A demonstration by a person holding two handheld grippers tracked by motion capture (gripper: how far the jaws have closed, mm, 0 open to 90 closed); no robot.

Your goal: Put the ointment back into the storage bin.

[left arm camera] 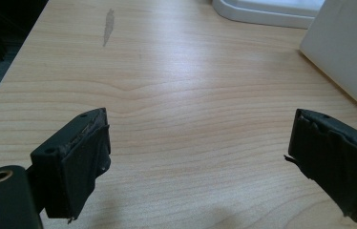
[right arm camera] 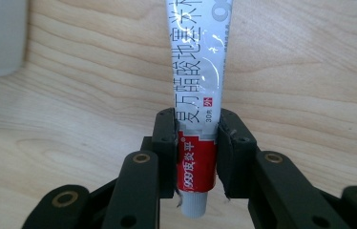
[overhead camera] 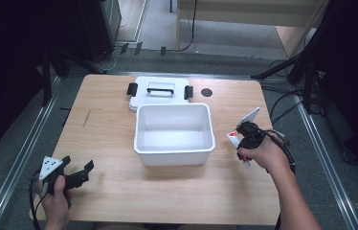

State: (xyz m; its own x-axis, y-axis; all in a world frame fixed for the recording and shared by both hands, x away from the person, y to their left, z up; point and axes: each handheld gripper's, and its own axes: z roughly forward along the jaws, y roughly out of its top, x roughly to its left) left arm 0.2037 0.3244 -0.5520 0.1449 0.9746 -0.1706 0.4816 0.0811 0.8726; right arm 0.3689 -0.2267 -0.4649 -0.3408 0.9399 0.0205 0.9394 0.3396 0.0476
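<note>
A white and red ointment tube (right arm camera: 198, 90) with printed characters stands between the jaws of my right gripper (right arm camera: 196, 138), which is shut on it near its cap end. In the high view that right gripper (overhead camera: 245, 139) sits just right of the white bin (overhead camera: 174, 132), and the tube (overhead camera: 235, 139) pokes out beside it. My left gripper (overhead camera: 77, 168) rests at the table's front left, open, with bare wood between its jaws. In the left gripper view its fingers (left arm camera: 78, 157) stand wide apart.
The empty white bin's lid (overhead camera: 159, 91) with a handle and black clips lies just behind the bin. A dark round hole (overhead camera: 206, 92) marks the table at back right. Bare wood (overhead camera: 105, 120) stretches left of the bin.
</note>
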